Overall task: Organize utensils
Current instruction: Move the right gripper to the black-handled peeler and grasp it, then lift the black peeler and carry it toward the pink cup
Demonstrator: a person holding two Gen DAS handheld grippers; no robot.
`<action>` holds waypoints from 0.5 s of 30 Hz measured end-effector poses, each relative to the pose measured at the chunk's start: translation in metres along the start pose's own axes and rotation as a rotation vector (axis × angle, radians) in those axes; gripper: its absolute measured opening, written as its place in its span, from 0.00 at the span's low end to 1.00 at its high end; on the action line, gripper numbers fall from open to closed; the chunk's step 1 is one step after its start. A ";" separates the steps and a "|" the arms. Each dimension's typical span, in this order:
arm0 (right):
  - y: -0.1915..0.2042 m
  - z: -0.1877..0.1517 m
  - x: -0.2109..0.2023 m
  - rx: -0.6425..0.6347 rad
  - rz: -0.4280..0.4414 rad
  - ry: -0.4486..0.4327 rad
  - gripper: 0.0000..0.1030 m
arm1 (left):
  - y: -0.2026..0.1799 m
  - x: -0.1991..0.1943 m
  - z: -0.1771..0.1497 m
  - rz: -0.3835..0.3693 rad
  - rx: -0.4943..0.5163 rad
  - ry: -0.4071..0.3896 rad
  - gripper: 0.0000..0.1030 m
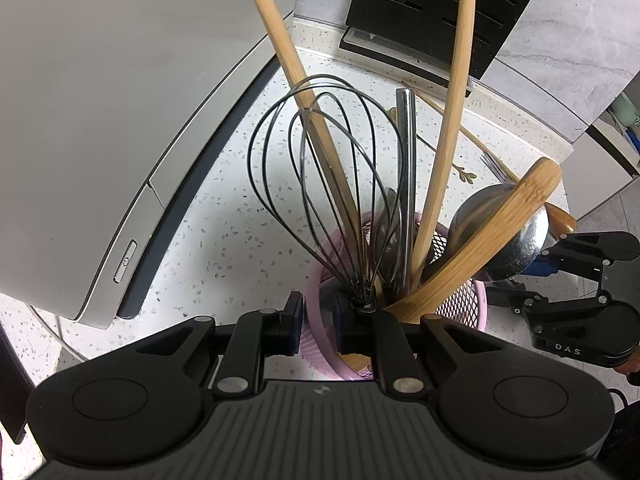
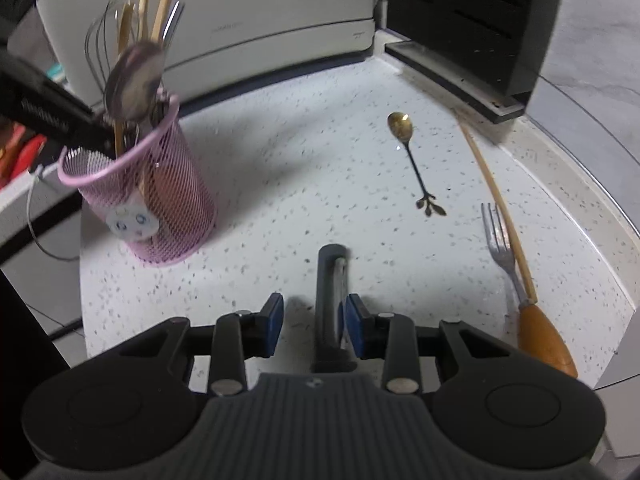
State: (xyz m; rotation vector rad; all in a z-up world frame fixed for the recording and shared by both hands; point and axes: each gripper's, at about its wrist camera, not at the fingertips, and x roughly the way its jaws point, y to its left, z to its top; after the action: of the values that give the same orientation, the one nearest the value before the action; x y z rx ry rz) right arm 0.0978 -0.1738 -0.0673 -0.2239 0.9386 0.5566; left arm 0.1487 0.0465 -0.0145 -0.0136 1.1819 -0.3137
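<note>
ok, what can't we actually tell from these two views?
- Right wrist: dark-handled tool between the jaws of the right gripper, near end hidden under the gripper body.
- Right wrist: utensils in the pink mesh holder blurred.
- Left wrist: wooden handles cut off by the top edge.
- Left wrist: holder's bottom hidden by the left gripper.

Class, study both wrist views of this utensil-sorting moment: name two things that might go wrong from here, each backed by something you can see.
1. The pink mesh holder is crowded: whisk, ladle and wooden utensils lean outward, so another item might jam or tip it, though the left gripper clamps its rim.
2. The right gripper straddles a dark handle off-centre, near one pad only; closing may skew it.
</note>
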 end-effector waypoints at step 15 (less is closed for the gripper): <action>0.000 0.000 0.003 0.000 -0.062 0.010 0.23 | -0.004 -0.001 0.000 0.007 0.010 -0.003 0.16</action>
State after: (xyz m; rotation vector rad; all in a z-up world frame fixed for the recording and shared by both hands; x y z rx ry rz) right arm 0.0991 -0.1724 -0.0693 -0.2555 0.9378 0.4984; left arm 0.1473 0.0436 -0.0126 -0.0017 1.1768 -0.3133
